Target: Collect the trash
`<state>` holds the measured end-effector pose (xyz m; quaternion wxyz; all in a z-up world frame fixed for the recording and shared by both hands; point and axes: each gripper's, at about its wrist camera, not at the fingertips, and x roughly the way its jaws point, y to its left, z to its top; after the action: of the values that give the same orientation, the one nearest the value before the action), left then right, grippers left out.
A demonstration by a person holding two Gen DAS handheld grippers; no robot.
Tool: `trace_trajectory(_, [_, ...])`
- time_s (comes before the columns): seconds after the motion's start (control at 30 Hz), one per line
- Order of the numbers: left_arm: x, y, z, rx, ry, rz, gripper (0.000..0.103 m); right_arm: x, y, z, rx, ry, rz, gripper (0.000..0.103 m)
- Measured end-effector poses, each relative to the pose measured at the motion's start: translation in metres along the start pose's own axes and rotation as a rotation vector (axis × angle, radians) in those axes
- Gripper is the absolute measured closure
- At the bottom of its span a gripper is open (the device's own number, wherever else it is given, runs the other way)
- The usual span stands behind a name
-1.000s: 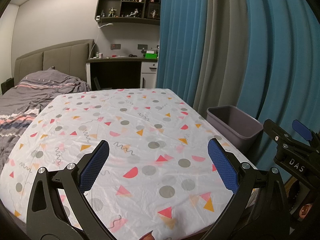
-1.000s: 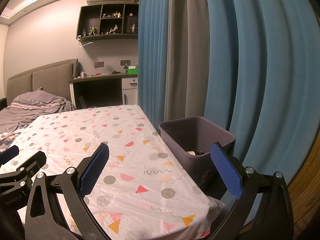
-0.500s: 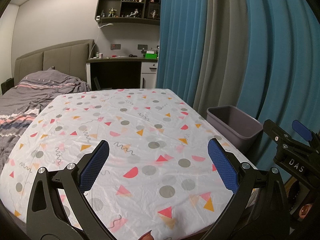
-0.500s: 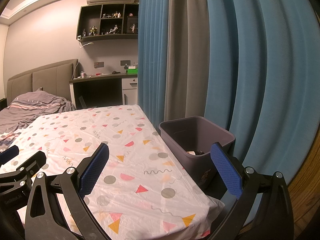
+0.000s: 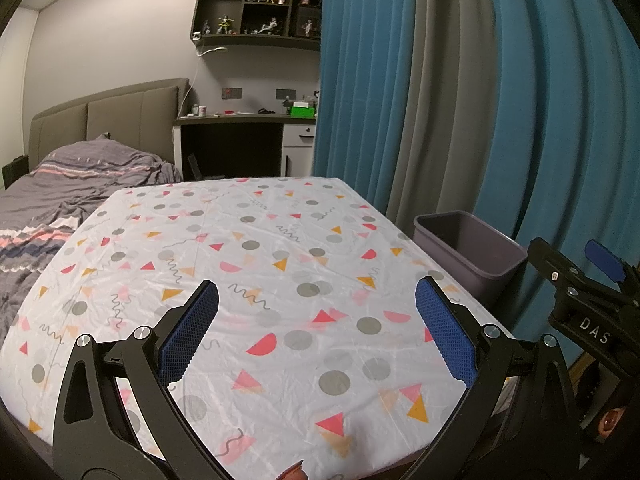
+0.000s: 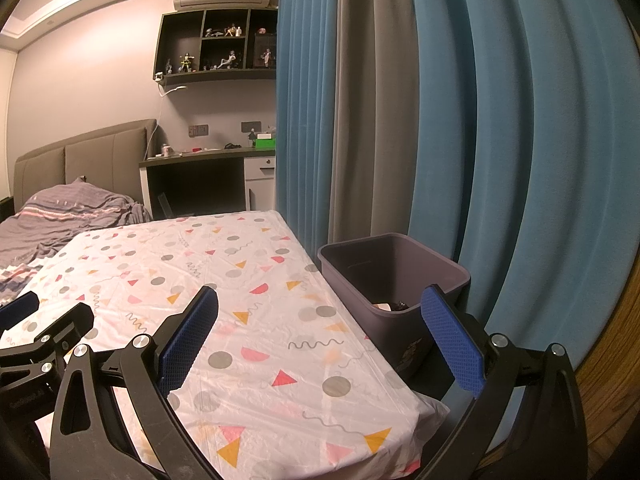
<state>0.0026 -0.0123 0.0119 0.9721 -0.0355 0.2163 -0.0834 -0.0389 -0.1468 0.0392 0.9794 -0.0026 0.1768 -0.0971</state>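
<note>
A grey-purple trash bin (image 6: 394,280) stands on the floor at the table's right side, with some dark and pale trash low inside it; the left wrist view shows the bin (image 5: 468,252) at right. My left gripper (image 5: 316,328) hangs open over the near part of the patterned tablecloth (image 5: 256,264), nothing between its blue pads. My right gripper (image 6: 320,328) is open too, above the table's near right corner, its right finger (image 6: 452,336) in front of the bin. No loose trash shows on the cloth.
Blue and grey curtains (image 6: 440,120) hang close behind the bin. A bed (image 5: 60,208) lies left of the table, a desk (image 5: 240,140) and wall shelves (image 5: 256,12) at the back. The right gripper (image 5: 580,300) shows at the left wrist view's right edge.
</note>
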Motion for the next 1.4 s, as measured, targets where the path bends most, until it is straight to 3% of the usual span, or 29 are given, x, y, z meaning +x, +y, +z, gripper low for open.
trace_trajectory(0.9, [0.0003,-0.0017,0.0006,-0.002,0.002,-0.001,0.006,0.0002,-0.0004,0.0002,0.000,0.000,0.000,0.006])
trace_trajectory(1.23, [-0.0022,-0.0010,-0.0016,-0.009,-0.011,-0.037,0.006,0.0004,0.0004,0.0000,0.001,0.003,-0.001,0.006])
trace_trajectory(1.4, [-0.0028,0.0000,-0.0012,-0.006,-0.013,-0.021,0.028,0.0007,-0.0003,0.0004,0.001,0.004,-0.001,0.006])
